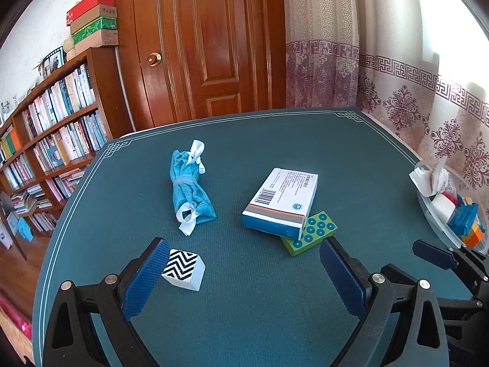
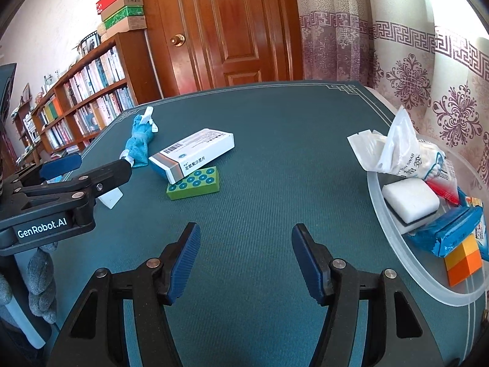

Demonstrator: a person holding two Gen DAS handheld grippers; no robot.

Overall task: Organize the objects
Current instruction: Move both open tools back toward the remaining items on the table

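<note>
Left wrist view: the left gripper (image 1: 244,263) is held with its two blue-padded fingers wide apart above the dark teal table mat (image 1: 259,140). Four loose items are counted on the mat. One white cube with a black zigzag top (image 1: 184,269) lies just inside the left finger, apparently touching its pad. One rolled blue cloth with white ties (image 1: 190,186) lies farther back. One white-and-blue medicine box (image 1: 281,203) rests partly on one green rectangular block with teal dots (image 1: 311,234). One clear plastic tub (image 1: 440,223) is seen at the right edge.

Right wrist view: the right gripper (image 2: 246,257) is likewise spread, with nothing between its fingers. The tub holds one white sponge block (image 2: 411,197), one bag of cotton swabs (image 2: 400,153), one blue packet (image 2: 449,232) and one orange-and-yellow cube (image 2: 463,258).
</note>
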